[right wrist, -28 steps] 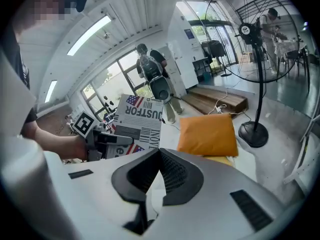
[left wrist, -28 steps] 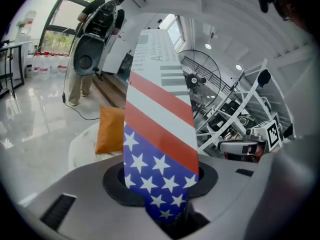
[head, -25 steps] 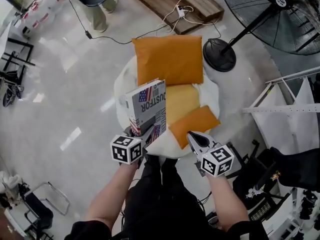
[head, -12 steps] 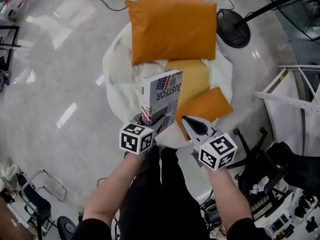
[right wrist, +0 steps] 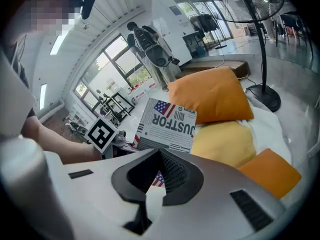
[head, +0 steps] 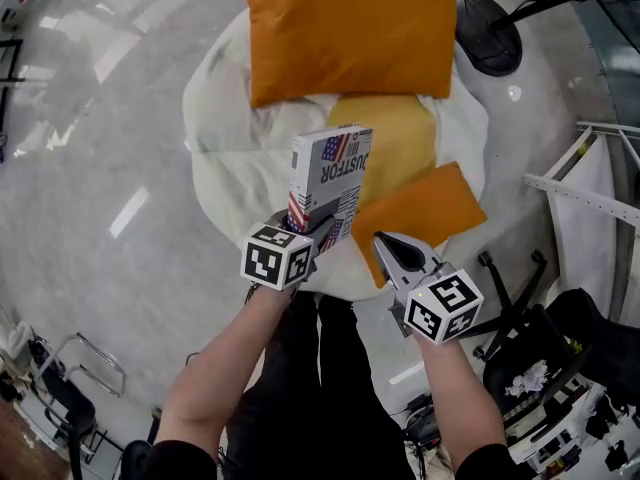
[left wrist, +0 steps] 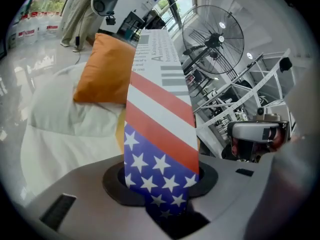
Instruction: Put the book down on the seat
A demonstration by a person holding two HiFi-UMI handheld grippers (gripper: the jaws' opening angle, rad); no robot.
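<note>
The book point(head: 330, 171), grey with a flag-print spine, stands upright above the front of the round white seat point(head: 222, 158). My left gripper point(head: 311, 230) is shut on its lower end; in the left gripper view the starred spine point(left wrist: 160, 119) rises from between the jaws of that gripper point(left wrist: 161, 186). My right gripper point(head: 392, 251) hangs just right of the book, shut with nothing in it. In the right gripper view that gripper point(right wrist: 156, 180) points at the book's cover point(right wrist: 167, 126) from close by.
On the seat lie a large orange cushion point(head: 345, 28), a yellow cushion point(head: 398, 148) and a small orange cushion point(head: 422, 211). A fan's black base point(head: 490, 33) stands at the back right. A white rack point(head: 590, 178) and a dark chair point(head: 565, 353) are to the right.
Both grippers and the book have come forward over the seat; the book now stands nearer its middle, by the yellow cushion. The grip on it is unchanged.
</note>
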